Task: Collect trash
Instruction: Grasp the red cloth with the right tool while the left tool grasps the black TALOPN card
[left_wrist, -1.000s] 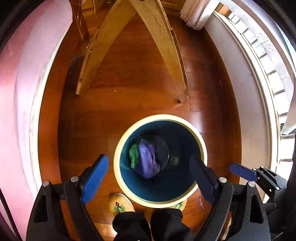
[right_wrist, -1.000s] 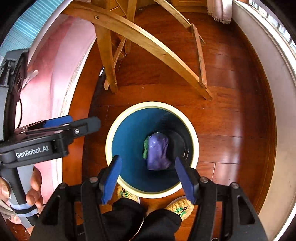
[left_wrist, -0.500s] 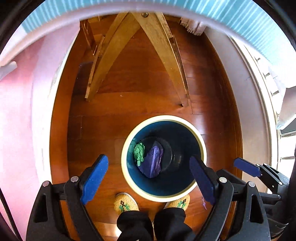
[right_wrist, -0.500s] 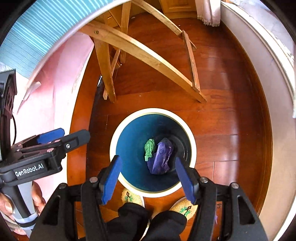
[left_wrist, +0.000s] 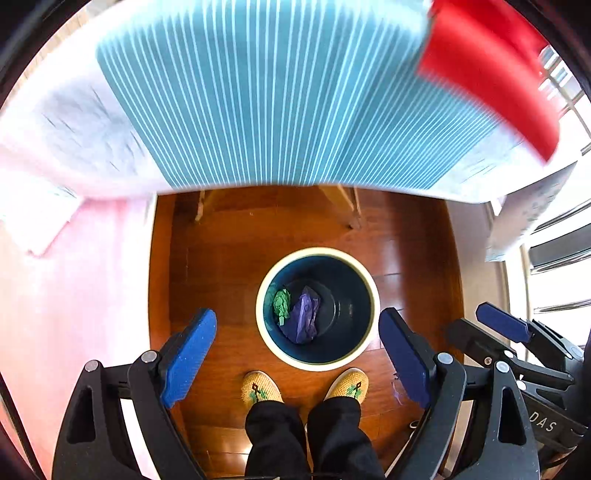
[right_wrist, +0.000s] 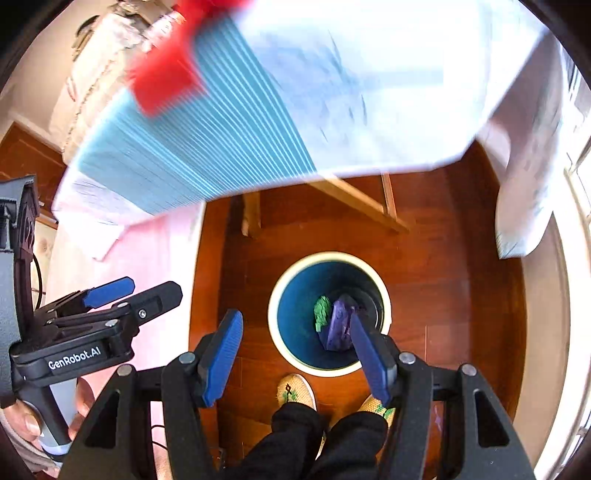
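Both tongs risen off bin (left_wrist: 317, 254); only right view shows hand (right_wrist: 27, 424).

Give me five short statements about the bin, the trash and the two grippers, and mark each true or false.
1. The bin stands upright on the wooden floor. True.
2. The bin is empty. False: a purple wad and a green wad lie inside.
3. The left gripper holds the purple wad. False: its jaws are open and empty.
4. The right gripper is open and empty. True.
5. The person's slippers are beside the bin. True.
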